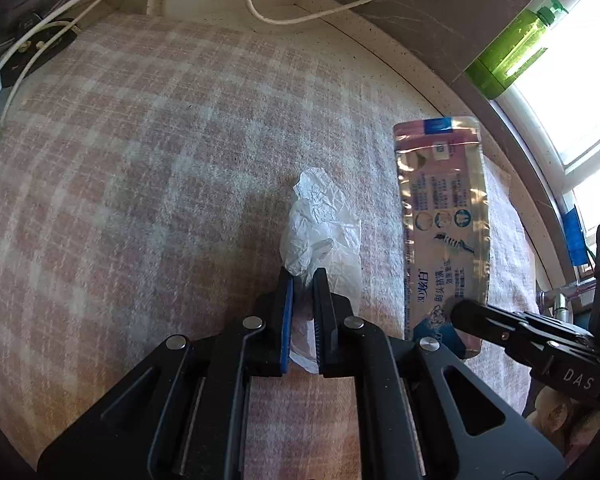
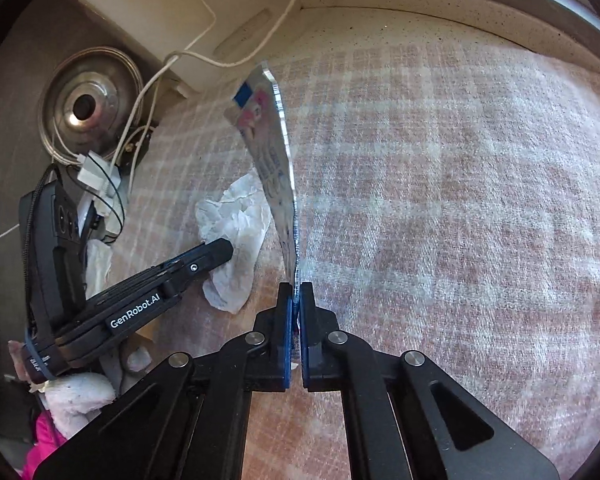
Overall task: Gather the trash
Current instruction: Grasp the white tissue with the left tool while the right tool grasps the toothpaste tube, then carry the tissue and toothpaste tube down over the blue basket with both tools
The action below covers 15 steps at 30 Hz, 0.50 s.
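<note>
My left gripper (image 1: pixel 303 280) is shut on a crumpled white tissue (image 1: pixel 320 224) held just above the pink checked cloth (image 1: pixel 140 160). It also shows in the right wrist view (image 2: pixel 220 254), with the tissue (image 2: pixel 236 236) at its tip. My right gripper (image 2: pixel 295 292) is shut on the bottom edge of a shiny silver wrapper (image 2: pixel 272 140) with blue and pink print, held upright and edge-on. In the left wrist view the wrapper (image 1: pixel 444 220) faces me, with the right gripper (image 1: pixel 460 312) at its lower end.
A white cable (image 1: pixel 260 12) and a black plug block (image 1: pixel 32 52) lie at the cloth's far left. A green pump bottle (image 1: pixel 512 48) stands on the window sill. A steel lid (image 2: pixel 88 108) leans by the wall, and a white board (image 2: pixel 172 12) stands behind.
</note>
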Available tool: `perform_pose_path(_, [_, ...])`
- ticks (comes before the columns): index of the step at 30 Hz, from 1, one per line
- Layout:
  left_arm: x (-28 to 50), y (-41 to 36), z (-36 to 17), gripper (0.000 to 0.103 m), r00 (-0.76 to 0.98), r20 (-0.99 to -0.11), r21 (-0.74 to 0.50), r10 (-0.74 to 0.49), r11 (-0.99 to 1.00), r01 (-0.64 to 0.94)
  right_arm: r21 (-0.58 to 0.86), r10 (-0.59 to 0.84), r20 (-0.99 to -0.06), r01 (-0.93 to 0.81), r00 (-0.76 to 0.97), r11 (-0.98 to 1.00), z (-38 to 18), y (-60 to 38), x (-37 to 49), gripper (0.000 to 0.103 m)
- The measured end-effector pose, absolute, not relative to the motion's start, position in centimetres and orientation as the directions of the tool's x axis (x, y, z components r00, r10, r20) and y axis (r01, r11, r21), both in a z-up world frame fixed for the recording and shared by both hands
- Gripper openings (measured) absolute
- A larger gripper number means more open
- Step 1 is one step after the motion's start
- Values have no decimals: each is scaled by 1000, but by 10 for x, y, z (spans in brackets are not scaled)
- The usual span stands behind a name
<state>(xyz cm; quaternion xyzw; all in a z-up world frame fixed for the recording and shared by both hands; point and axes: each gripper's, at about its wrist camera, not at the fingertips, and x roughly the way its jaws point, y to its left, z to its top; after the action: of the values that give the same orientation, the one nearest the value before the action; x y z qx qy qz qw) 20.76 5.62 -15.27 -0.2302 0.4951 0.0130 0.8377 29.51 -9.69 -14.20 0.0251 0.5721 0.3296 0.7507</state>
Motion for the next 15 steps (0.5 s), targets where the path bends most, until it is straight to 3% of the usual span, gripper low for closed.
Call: perform_pose_path(15, [121,54,-117,7,565,-816,-343,-124,890,-300,385,516,-844,-505,146,772,-127,-114,246,2])
